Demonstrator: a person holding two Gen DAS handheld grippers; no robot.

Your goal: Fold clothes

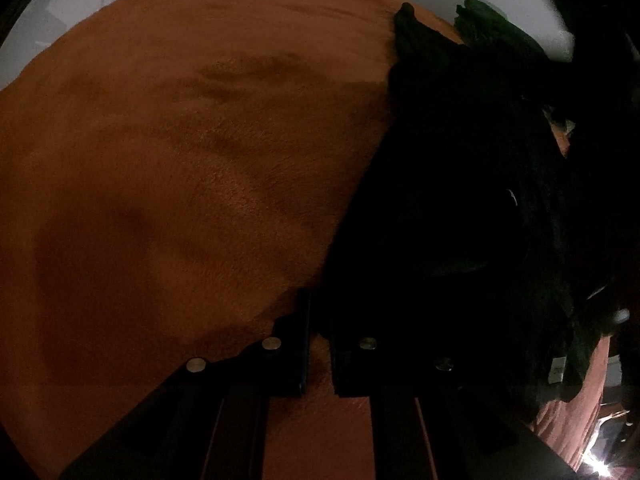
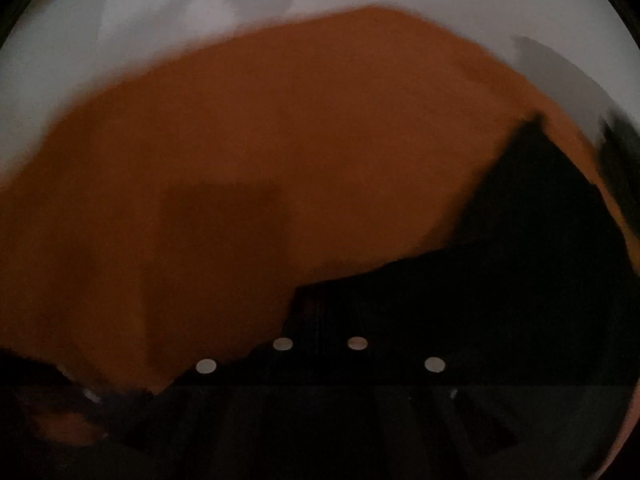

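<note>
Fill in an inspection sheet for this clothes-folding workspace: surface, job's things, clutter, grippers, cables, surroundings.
Surface: orange plush cover, creased in places.
Job's things: black garment, bunched on the cover's right side.
Clutter: another dark cloth beyond the garment, too dim to identify.
Grippers: left gripper shut at the garment's edge; right gripper shut; whether either grips cloth cannot be told.
Cables: nothing seen.
Surroundings: pale grey background beyond the cover; dim light.

Dim light. An orange-brown plush surface (image 1: 192,168) fills most of both views, its nap brushed into darker streaks. Beyond its far edge lies a pale grey floor or wall (image 2: 160,40), blurred and featureless.
</note>
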